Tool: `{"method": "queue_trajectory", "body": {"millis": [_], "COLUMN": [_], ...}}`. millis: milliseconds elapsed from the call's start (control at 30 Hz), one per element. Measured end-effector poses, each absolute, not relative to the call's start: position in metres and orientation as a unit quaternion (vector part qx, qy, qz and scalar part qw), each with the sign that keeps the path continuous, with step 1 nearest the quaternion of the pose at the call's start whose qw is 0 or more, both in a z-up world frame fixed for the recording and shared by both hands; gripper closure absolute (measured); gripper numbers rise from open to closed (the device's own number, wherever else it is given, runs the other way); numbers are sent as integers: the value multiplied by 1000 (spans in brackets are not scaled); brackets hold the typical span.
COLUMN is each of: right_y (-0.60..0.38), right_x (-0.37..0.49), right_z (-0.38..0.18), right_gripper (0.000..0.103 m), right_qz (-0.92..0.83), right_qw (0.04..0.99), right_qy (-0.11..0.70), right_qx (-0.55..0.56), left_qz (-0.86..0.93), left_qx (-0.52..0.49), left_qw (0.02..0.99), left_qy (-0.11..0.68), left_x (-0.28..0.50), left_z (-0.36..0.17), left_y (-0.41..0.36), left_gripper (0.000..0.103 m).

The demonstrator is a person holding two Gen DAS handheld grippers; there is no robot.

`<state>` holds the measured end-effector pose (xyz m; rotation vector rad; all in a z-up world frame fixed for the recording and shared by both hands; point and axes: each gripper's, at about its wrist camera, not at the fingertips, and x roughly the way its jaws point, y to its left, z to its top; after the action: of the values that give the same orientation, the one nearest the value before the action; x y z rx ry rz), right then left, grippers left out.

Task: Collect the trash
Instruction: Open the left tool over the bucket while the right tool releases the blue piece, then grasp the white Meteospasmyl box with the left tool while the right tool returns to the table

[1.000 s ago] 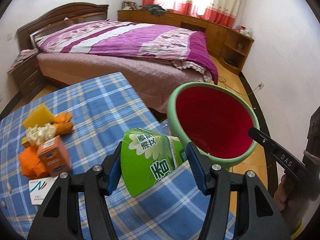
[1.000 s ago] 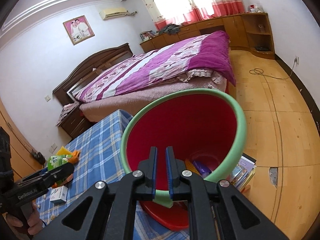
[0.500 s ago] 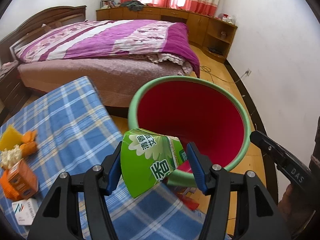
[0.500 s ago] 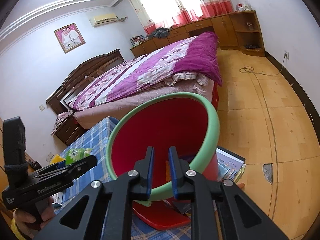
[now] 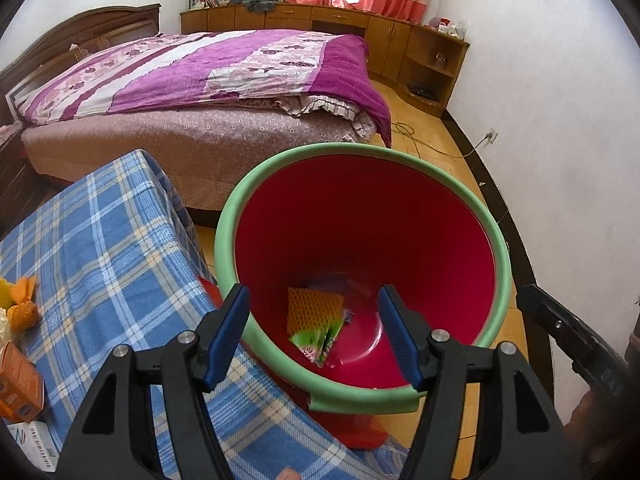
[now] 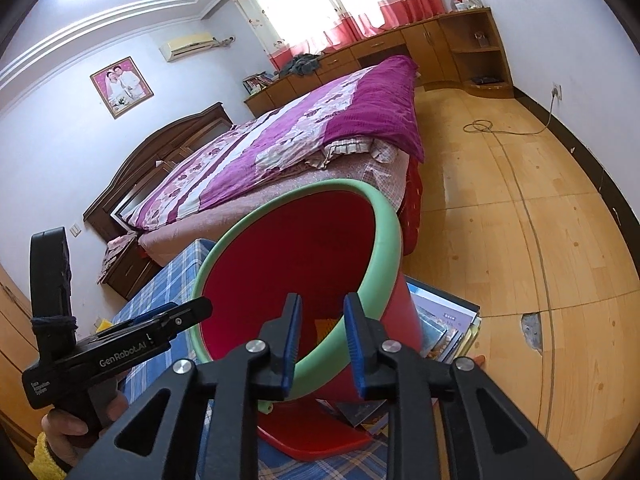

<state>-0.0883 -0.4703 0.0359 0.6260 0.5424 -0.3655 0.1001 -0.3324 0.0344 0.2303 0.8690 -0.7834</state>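
Trash sits at the bottom of the red bin [image 5: 420,240], which has a green rim and is tilted toward the cameras beside the bench [image 5: 104,248] with its blue checked cloth. Inside, on the bin floor, a green packet [image 5: 318,338] lies crumpled just below an orange mesh piece [image 5: 314,312], the two touching or overlapping.

The left gripper [image 5: 314,336] hangs over the near rim of the bin, its fingers wide apart and opening further, with nothing between the blue pads; the packet seen through the gap lies well below them in the bin. The right gripper [image 6: 322,344] straddles the near green rim, its fingers a little apart and opening. The rim runs between the pads, but no pad presses on it as far as the right wrist view shows.

At the left edge of the bench more things lie: an orange carton [image 5: 18,384], a white box [image 5: 34,444] beside it, and orange scraps [image 5: 24,308] further back. Under the bin's base lies a red flat piece [image 6: 320,436], and next to it a stack of books [image 6: 444,324] rests on the wooden floor. A bed [image 5: 208,76] with a purple quilt stands behind.
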Motion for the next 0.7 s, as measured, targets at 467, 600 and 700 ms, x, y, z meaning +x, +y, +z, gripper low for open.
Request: {"method": "queue_trajectory", "body": {"millis": [467,600,700], "right_y": [-455,-447,-439], "right_x": [-95,-94,-93], "right_z": [45,48,51], "right_gripper": [37,27,24], "right_qz": [-173,-170,-166], "right_qw": [900,900,903], "right_qy": [259,262,263], "right_qx": [306,304,298], "left_qz": [-352,-338,-322], "left_qx": [77,68,61], "left_qw": [836,844,852], "left_qy": [414,411,408], "left_x": [83,80,79], "left_z": [49,52,53], "left_y": [-288,-267,-249], "left_gripper": [29,28,18]}}
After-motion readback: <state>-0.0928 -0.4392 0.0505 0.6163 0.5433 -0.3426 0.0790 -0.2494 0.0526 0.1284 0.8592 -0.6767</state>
